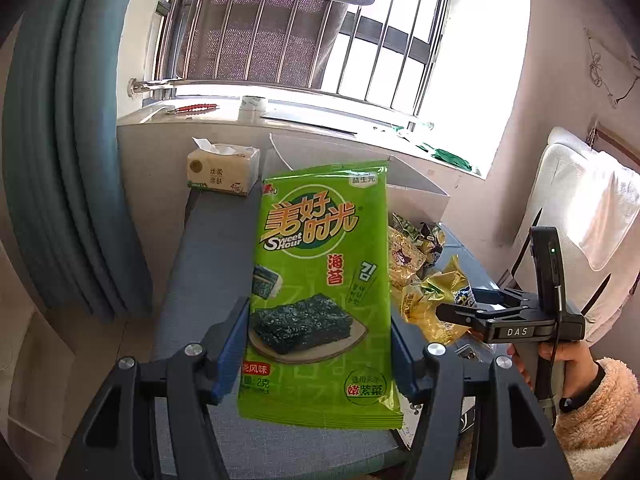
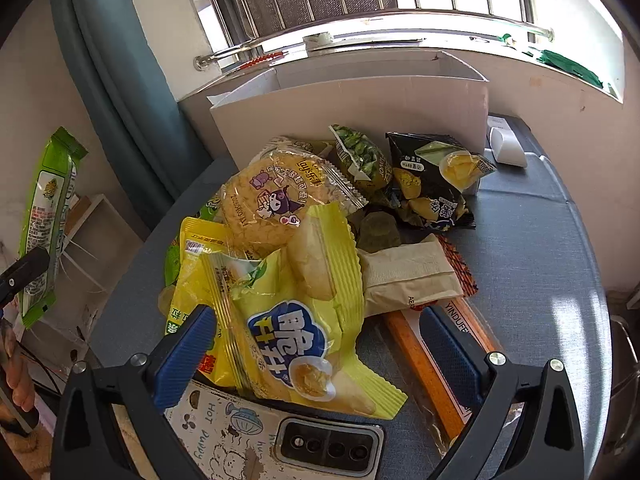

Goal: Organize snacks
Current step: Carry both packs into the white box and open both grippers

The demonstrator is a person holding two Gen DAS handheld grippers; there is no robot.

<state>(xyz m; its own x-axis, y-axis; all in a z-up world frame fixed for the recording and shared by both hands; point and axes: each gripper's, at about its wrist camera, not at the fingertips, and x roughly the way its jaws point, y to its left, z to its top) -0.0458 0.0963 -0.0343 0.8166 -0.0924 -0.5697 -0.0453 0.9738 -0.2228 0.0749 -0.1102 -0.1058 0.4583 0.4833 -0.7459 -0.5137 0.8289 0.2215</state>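
Left wrist view: the left gripper (image 1: 320, 344) clamps a green seaweed packet (image 1: 322, 292) upright above the table (image 1: 208, 264), hiding most of the white box (image 1: 416, 184) behind.

Right wrist view: the right gripper (image 2: 316, 344) hangs spread, unclenched, over a snack pile (image 2: 296, 248); a phone (image 2: 280, 440) is cut off below.

Tissue pack (image 1: 223, 170): soft pack, one sheet pulled up, at the far left corner of the blue-grey table (image 1: 200, 280), against the wall below the window.

Phone (image 2: 280, 436): in a cartoon-printed case, camera side up, at the table's near edge.

Small white object (image 2: 508, 146): at the far right of the table; kind unclear.

Teal curtain (image 1: 60, 160): hangs left of the table.

Window bars (image 1: 280, 40): metal, with grey cloth draped behind them.

Sill items: red object (image 1: 196, 108), white tape roll (image 1: 253, 103), green item (image 1: 452, 158).

White cushioned chair (image 1: 580, 216): right of the table.
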